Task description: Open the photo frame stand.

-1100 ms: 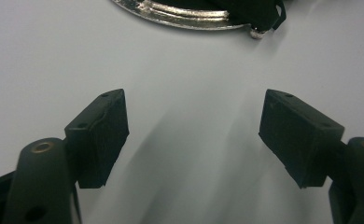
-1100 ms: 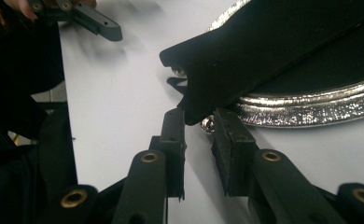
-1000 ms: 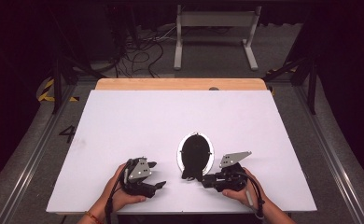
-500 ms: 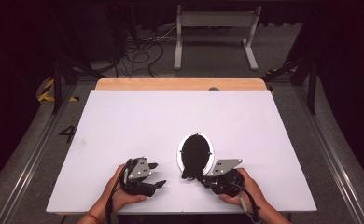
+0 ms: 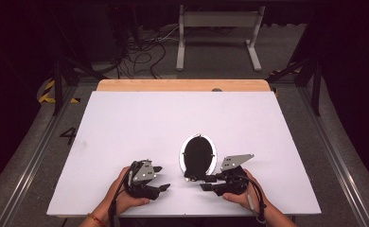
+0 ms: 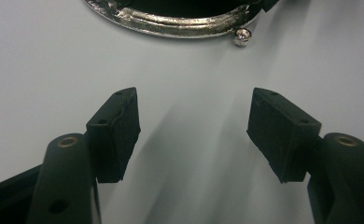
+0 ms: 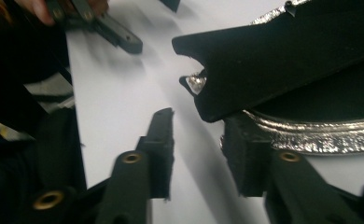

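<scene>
Item one, an oval frame with a silvery rim (image 5: 198, 156) and a black inside: it is lying flat on the white desk (image 5: 126, 123), a little right of the middle and nearer the front edge than the far one. Item two, a black flat flap (image 7: 283, 51): in the right gripper view it is sticking up at a slant over the rim, with a small shiny knob (image 7: 196, 84) showing beneath its tip. Item three, my right gripper (image 5: 199, 181): I am holding it just in front of the frame near the front edge, its jaws having just been opening, now standing apart with bare desk between them and one jaw sitting close against the rim; whether it is touching I cannot tell. Item four, my left gripper (image 5: 162, 178): I am resting it near the front edge, left of the frame and apart from it, jaws spread wide and pinching nothing, pointing toward the rim
</scene>
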The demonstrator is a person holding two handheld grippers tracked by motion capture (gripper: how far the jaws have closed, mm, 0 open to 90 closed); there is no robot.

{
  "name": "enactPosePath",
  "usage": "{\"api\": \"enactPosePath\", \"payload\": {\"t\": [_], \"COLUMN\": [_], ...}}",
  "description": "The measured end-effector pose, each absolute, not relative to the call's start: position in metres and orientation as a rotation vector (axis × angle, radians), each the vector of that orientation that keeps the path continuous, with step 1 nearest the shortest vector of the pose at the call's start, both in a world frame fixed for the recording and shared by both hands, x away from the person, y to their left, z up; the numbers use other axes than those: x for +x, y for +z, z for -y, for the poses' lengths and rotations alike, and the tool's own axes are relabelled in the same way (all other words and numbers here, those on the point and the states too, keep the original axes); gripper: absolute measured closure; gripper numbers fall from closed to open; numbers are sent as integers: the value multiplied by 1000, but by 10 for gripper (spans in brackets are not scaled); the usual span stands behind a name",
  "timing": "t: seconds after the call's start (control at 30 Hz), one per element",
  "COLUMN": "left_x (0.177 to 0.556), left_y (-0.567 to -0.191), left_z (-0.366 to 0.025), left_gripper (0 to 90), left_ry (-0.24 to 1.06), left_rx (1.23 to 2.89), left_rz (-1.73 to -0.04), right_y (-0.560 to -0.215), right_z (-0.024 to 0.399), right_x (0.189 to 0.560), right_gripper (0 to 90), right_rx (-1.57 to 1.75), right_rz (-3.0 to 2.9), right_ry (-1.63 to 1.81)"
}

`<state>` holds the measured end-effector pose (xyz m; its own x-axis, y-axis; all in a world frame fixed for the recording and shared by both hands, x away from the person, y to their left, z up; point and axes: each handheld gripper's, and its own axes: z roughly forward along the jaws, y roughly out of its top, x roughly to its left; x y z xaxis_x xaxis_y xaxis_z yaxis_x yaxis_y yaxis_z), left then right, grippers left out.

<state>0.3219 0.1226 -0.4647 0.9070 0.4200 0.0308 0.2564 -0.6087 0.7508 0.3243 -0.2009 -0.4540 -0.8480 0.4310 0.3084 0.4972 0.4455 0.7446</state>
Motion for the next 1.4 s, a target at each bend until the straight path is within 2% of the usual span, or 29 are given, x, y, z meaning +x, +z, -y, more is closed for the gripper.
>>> {"api": "enactPosePath", "payload": {"t": [0.17, 0.3, 0.77, 0.93, 1.23, 1.4], "left_x": [321, 322, 322, 322, 323, 331], "left_y": [-466, -466, -468, -468, -467, -456], "left_z": [-122, -121, -119, -118, -117, -117], "left_gripper": [343, 329, 308, 304, 305, 305], "left_ry": [255, 255, 246, 237, 239, 136], "left_rx": [2263, 2273, 2293, 2294, 2291, 2202], "left_rz": [-478, -478, -467, -470, -461, -495], "right_y": [-458, -463, -471, -473, -472, -470], "right_z": [203, 207, 218, 213, 212, 210], "right_x": [331, 340, 353, 352, 351, 350], "right_gripper": [524, 462, 488, 544, 557, 574], "right_rx": [-877, -916, -1072, -1141, -1137, -1127], "right_rz": [2475, 2341, 2125, 2122, 2159, 2227], "right_ry": [-1395, -1414, -1482, -1437, -1437, -1419]}}
